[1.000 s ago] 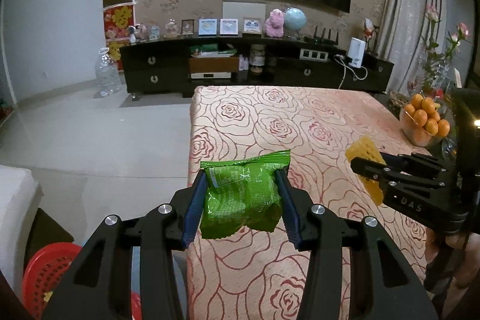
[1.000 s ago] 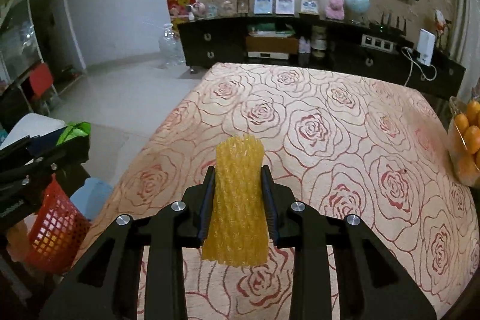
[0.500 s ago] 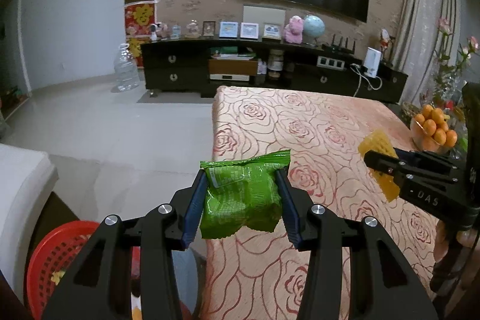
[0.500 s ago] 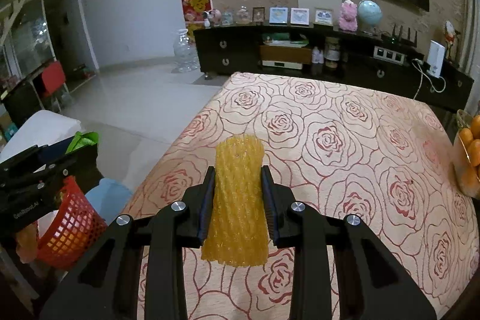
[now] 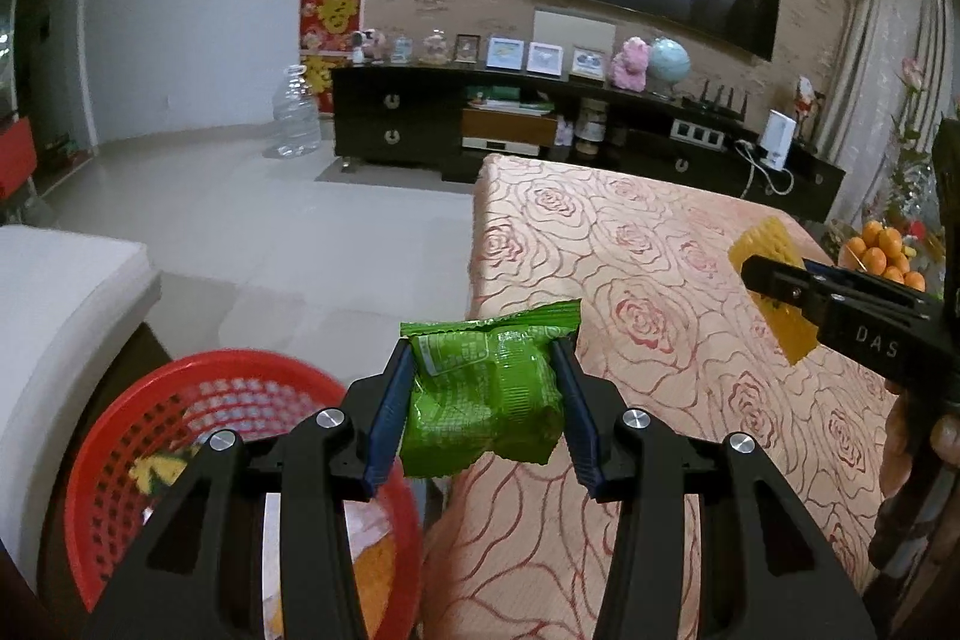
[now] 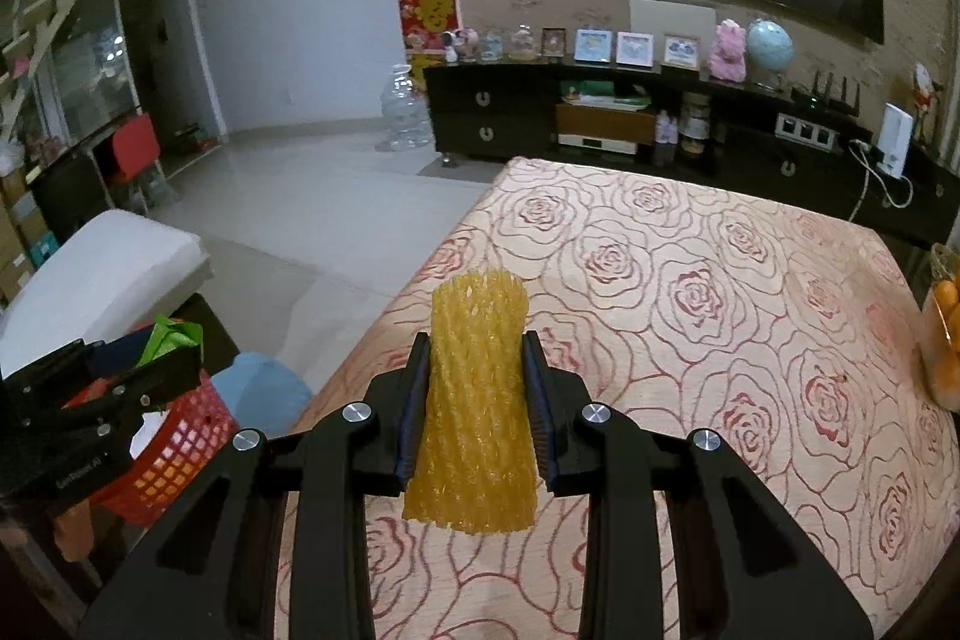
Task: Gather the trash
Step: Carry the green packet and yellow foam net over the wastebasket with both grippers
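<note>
My left gripper (image 5: 483, 388) is shut on a crumpled green snack wrapper (image 5: 486, 388), held over the table's left edge just right of a red mesh basket (image 5: 120, 436) on the floor. The basket holds some yellow and orange scraps. My right gripper (image 6: 477, 400) is shut on a yellow foam net sleeve (image 6: 474, 406) above the rose-patterned tablecloth (image 6: 690, 292). In the left wrist view the right gripper (image 5: 774, 274) and its yellow foam net sleeve (image 5: 765, 238) show at the right. The right wrist view has the left gripper (image 6: 150, 364) and the red mesh basket (image 6: 174, 454) at lower left.
A white cushioned seat (image 5: 54, 292) stands left of the basket. A bowl of oranges (image 5: 888, 250) sits at the table's right edge. A dark TV cabinet (image 5: 540, 136) and a large clear water bottle (image 5: 294, 118) stand across the tiled floor. A blue object (image 6: 258, 388) lies beside the basket.
My left gripper has carried the green wrapper leftward, off the table's middle toward the red basket, which now shows much more. My right gripper has drifted left and up a little with the foam sleeve.
</note>
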Demonstrator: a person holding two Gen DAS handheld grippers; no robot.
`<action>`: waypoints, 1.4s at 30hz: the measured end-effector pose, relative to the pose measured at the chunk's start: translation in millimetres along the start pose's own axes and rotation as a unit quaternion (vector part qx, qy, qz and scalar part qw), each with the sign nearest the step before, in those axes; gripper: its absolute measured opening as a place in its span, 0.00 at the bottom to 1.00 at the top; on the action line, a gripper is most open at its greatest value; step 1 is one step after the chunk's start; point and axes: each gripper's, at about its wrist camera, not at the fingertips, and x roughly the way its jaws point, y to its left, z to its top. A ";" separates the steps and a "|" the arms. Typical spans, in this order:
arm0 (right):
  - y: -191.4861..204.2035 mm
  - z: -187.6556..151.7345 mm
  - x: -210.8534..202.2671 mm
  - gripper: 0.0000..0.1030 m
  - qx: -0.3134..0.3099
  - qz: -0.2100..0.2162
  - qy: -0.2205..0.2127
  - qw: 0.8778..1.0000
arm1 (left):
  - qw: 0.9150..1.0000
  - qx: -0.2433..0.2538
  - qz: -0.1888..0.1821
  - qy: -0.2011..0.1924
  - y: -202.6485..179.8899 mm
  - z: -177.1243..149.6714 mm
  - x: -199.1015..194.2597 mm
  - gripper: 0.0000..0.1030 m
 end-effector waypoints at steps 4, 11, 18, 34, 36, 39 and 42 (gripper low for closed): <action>11.7 -2.6 0.2 0.28 -0.011 0.005 0.004 1.000 | 1.000 -0.011 0.015 -0.002 10.9 -4.1 -12.4 0.43; 28.7 -4.5 -3.6 0.28 -0.027 0.012 0.002 1.000 | 0.999 -0.028 0.045 -0.009 31.9 -7.9 -36.0 0.43; 43.7 -6.1 -6.7 0.28 -0.042 0.016 0.001 0.999 | 0.994 -0.058 0.094 -0.011 68.4 -11.2 -46.6 0.43; 117.0 -9.7 11.5 0.28 -0.072 0.114 0.037 0.990 | 0.985 -0.081 0.149 0.002 119.6 -24.5 -42.3 0.43; 127.0 -8.6 15.8 0.28 -0.074 0.125 0.043 0.988 | 0.985 -0.086 0.150 0.006 124.0 -25.9 -40.6 0.43; 146.6 -2.5 22.6 0.28 -0.084 0.141 0.048 0.985 | 0.984 -0.086 0.154 0.007 129.1 -27.1 -41.5 0.43; 160.6 5.1 25.5 0.28 -0.091 0.156 0.047 0.982 | 0.984 -0.086 0.158 0.008 131.6 -27.2 -40.3 0.43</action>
